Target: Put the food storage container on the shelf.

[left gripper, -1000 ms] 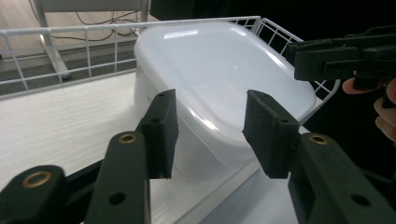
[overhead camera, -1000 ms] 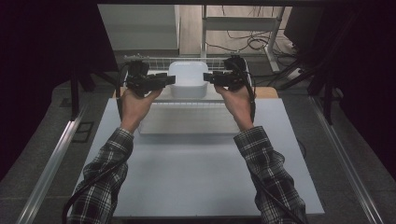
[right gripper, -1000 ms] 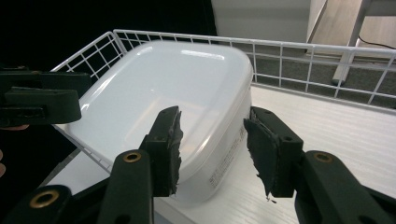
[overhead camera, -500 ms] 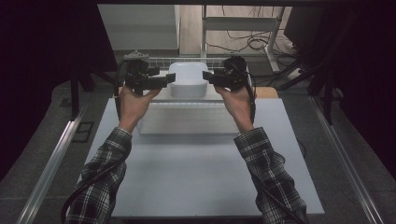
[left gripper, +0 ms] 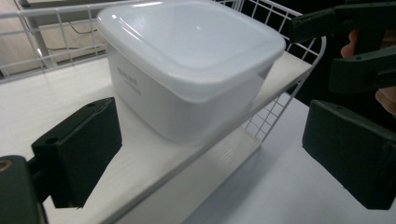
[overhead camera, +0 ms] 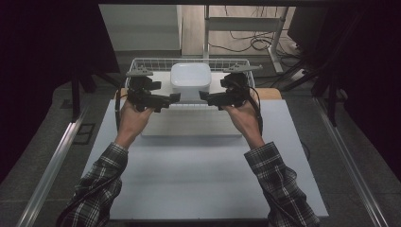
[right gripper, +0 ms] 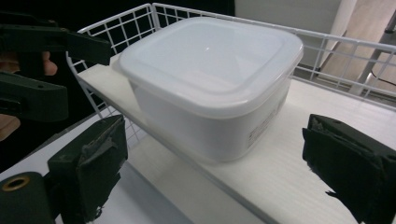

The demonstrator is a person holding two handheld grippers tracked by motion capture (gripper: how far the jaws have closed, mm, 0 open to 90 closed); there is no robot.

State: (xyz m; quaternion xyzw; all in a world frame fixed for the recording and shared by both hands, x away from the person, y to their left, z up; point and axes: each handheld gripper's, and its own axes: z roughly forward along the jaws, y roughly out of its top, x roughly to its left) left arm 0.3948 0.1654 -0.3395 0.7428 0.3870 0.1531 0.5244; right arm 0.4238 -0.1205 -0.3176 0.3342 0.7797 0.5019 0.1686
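The table (overhead camera: 189,179) carries a wire basket (overhead camera: 142,64) ahead of both fingers. The lidded white container (overhead camera: 190,80) rests on its white shelf, untouched between the left gripper (overhead camera: 174,98) and right gripper (overhead camera: 204,97), whose fingers, having just been opening, gape wide and empty.

White container (overhead camera: 190,81) fills the wire basket (overhead camera: 142,62); near table (overhead camera: 198,175) lies bare.

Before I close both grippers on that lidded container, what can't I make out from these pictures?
- Container contents: the white walls and lid let nothing show in any view.
- Label print: too small and blurred in both gripper views.
- Container's base in the high view: hidden by the wire basket's front rim and both grippers.
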